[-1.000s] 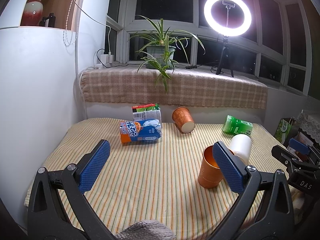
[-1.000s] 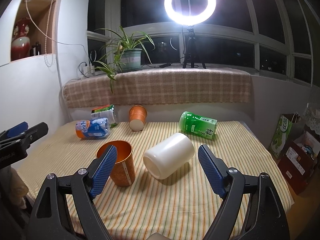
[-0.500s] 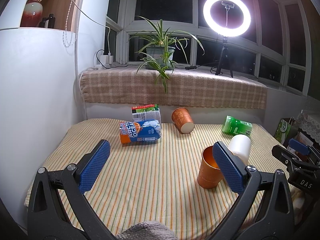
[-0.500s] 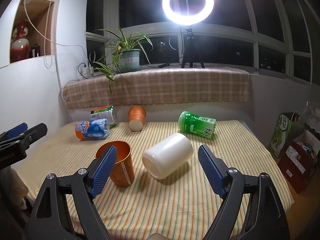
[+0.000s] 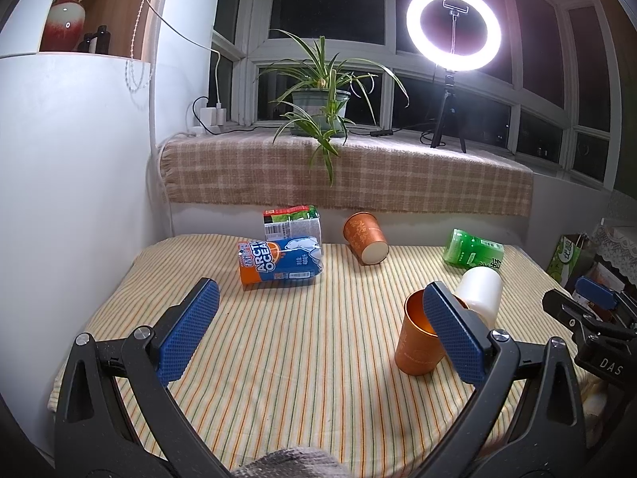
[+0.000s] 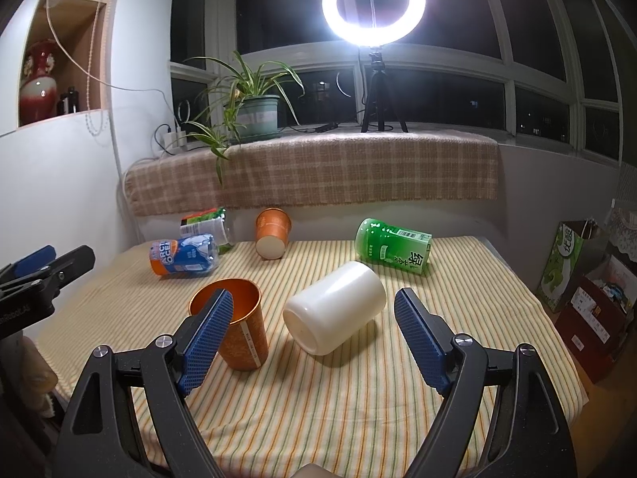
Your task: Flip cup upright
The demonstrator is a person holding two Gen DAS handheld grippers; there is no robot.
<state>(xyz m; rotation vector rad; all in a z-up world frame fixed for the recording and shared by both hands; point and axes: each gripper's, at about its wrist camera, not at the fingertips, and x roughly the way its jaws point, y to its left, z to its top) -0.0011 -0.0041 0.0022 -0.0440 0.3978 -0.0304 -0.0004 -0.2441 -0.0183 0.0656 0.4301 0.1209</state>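
Note:
A white cup [image 6: 334, 312] lies on its side on the striped tablecloth, its base toward me; it also shows in the left wrist view [image 5: 479, 290]. An orange cup [image 6: 235, 328] stands upright to its left, also in the left wrist view [image 5: 418, 338]. A second orange cup [image 6: 272, 232] lies on its side at the back, also in the left wrist view [image 5: 365, 237]. My right gripper [image 6: 312, 338] is open and empty, just in front of the white cup. My left gripper [image 5: 318, 330] is open and empty over the table's near middle.
A blue and orange bottle [image 5: 278, 263], a green and white packet [image 5: 292, 221] and a green bottle [image 6: 394, 245] lie on the table [image 5: 298, 358]. A white cabinet [image 5: 71, 199] stands at the left. Bags and boxes [image 6: 589, 275] stand on the floor at the right.
Both grippers have barely shifted; the views drift slightly. Both stay open and no object has moved.

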